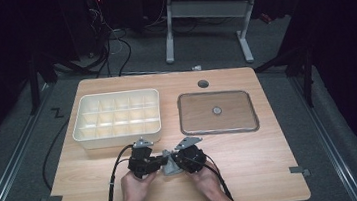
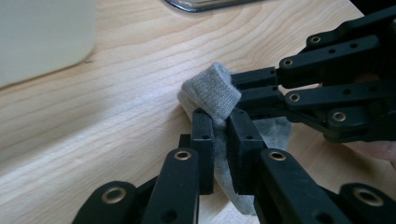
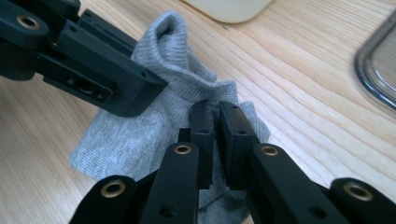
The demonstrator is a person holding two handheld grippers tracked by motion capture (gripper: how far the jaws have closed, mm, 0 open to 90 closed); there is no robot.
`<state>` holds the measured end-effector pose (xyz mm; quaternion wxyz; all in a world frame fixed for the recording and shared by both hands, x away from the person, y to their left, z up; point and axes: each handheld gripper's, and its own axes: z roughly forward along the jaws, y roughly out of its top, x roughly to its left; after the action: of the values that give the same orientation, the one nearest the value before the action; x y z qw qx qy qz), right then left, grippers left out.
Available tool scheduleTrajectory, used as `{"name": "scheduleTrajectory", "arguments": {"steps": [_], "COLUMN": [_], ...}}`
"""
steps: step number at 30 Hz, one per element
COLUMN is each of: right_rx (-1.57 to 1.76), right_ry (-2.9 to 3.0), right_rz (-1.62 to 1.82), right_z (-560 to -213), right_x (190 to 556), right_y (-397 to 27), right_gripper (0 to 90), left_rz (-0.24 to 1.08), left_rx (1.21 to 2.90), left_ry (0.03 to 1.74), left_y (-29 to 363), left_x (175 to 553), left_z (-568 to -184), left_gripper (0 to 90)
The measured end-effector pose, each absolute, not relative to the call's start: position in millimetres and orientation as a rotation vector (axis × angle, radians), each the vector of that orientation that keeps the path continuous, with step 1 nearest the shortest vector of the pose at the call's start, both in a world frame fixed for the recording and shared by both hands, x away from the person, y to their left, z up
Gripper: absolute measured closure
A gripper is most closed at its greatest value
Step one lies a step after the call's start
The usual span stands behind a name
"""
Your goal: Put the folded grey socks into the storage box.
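Note:
A small grey knitted cloth (image 1: 170,164), like a sock, lies bunched on the wooden table (image 1: 253,163) near its front edge. My left gripper (image 1: 163,158) is shut on a fold of the grey cloth (image 2: 211,93); its jaws pinch the fabric between them in the left gripper view (image 2: 220,122). My right gripper (image 1: 174,155) meets it from the other side and is shut on the same cloth (image 3: 140,135), jaws closed on the fabric in the right gripper view (image 3: 213,114). The cloth's top loops up between the two grippers.
A cream tray with several compartments (image 1: 118,134) stands just behind the grippers at the left. A shallow metal-rimmed tray (image 1: 220,129) with a small round disc (image 1: 216,110) lies at the back right. A round grommet hole (image 1: 203,84) sits near the far edge.

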<state>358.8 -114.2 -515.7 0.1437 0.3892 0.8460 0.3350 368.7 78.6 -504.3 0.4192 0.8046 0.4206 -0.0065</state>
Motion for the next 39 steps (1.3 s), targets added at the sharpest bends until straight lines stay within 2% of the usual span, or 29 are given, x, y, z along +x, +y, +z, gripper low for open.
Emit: {"name": "scheduleTrajectory", "arguments": {"steps": [4, 14, 31, 39], "right_rx": [1.098, 1.073, 1.074, 1.034], "right_ry": [2.457, 2.488, 2.461, 2.480], "right_rz": [0.958, 0.952, 1.034, 0.940], "right_z": [-516, -517, -503, -515], "right_x": [364, 369, 343, 346], "right_y": [-104, -91, -105, -99], "right_gripper": [86.3, 86.8, 64.8, 61.6], "left_rz": [-0.006, 0.041, 0.079, 0.092], "left_rx": [1.975, 2.021, 2.036, 2.047], "left_ry": [1.066, 1.056, 1.107, 1.114], "left_y": [88, 88, 87, 83], "left_x": [371, 374, 372, 369], "left_z": [-499, -496, -492, -491], "left_gripper": [82.5, 83.9, 84.2, 84.3]}}
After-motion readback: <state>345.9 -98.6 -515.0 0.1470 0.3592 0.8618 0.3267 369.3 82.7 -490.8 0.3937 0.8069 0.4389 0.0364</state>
